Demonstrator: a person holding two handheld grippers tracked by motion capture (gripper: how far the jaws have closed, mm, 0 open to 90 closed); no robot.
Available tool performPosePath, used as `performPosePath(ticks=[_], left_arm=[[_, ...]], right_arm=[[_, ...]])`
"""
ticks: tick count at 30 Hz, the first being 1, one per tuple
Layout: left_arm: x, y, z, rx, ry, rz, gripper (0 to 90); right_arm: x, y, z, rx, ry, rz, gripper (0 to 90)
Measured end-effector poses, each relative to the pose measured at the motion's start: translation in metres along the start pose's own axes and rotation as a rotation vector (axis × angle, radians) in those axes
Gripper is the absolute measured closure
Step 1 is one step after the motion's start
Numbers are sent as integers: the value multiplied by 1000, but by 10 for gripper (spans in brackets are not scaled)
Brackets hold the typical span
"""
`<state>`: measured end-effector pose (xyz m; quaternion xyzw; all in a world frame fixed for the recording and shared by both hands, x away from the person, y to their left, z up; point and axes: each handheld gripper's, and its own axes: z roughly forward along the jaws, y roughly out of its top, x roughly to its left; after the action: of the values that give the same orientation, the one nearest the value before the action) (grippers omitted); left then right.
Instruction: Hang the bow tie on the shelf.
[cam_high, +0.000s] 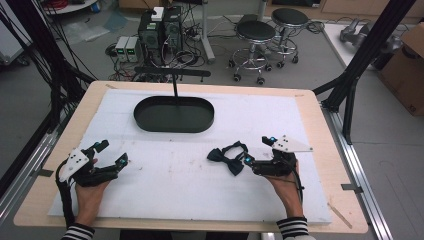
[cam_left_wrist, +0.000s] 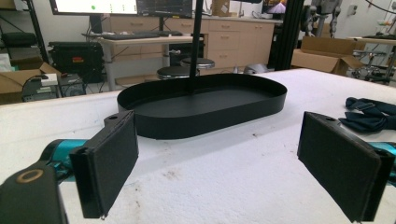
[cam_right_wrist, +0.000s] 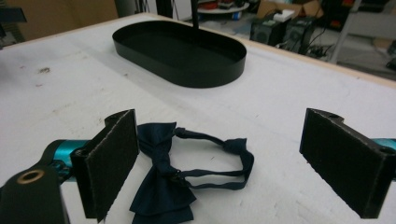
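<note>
We take the bow tie (cam_high: 227, 157) as our landmark. It lies flat on the white counter (cam_high: 165, 175), nearer us than the black oval tray (cam_high: 173, 114) and a little to its right, wings to the left and strap looped to the right.

Right hand-held gripper (cam_high: 260, 151): released, jaws spread wide, nothing between them. It sits just to the right of the bow tie, one fingertip at the edge of the cloth. In the right gripper view the bow tie (cam_right_wrist: 177, 177) lies low between the jaws, nearer the left pad (cam_right_wrist: 112, 161) than the right.

Left hand-held gripper (cam_high: 111, 154): also released and empty, well to the left of the bow tie, resting low over the counter.

Step in hand, as we judge it: picking up the bow tie with the right hand-held gripper.

Notes for doing it well:
- We centre the jaws over the knot, where the cloth is thickest, not over the thin strap.
- We bring the pads down until they nearly touch the counter, since the cloth lies flat.
- We close slowly so the cloth bunches rather than slides away.
- We lift straight up and check that the strap hangs free before carrying it toward the tray.
</note>
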<state>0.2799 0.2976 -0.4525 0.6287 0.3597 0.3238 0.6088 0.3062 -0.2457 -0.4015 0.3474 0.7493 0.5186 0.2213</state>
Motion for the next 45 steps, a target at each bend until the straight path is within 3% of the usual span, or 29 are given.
performPosePath(ticks=[2, 7, 11, 12, 16, 22, 25, 29, 32, 45], left_arm=[[0, 0, 0, 0, 0, -1, 129], [0, 0, 0, 1, 1, -1, 129], [0, 0, 0, 0, 0, -1, 129], [0, 0, 0, 0, 1, -2, 129], [0, 0, 0, 1, 1, -2, 129], [0, 0, 0, 1, 0, -1, 130], [0, 0, 0, 2, 0, -2, 130], [0, 0, 0, 3, 1, -1, 130], [1, 0, 0, 2, 0, -2, 130], [1, 0, 0, 2, 0, -3, 131]], right_arm=[[0, 1, 1, 13, 1, -3, 108], [-1, 10, 10, 104, 30, -4, 109], [0, 15, 16, 159, 35, -21, 108], [1, 18, 19, 184, 37, -44, 108], [3, 20, 24, 200, 55, -48, 109], [5, 23, 34, 268, 70, -58, 109], [7, 29, 40, 325, 93, -73, 145], [10, 31, 46, 352, 104, -91, 156], [14, 33, 54, 402, 118, -102, 216], [26, 33, 79, 517, 150, -131, 306]])
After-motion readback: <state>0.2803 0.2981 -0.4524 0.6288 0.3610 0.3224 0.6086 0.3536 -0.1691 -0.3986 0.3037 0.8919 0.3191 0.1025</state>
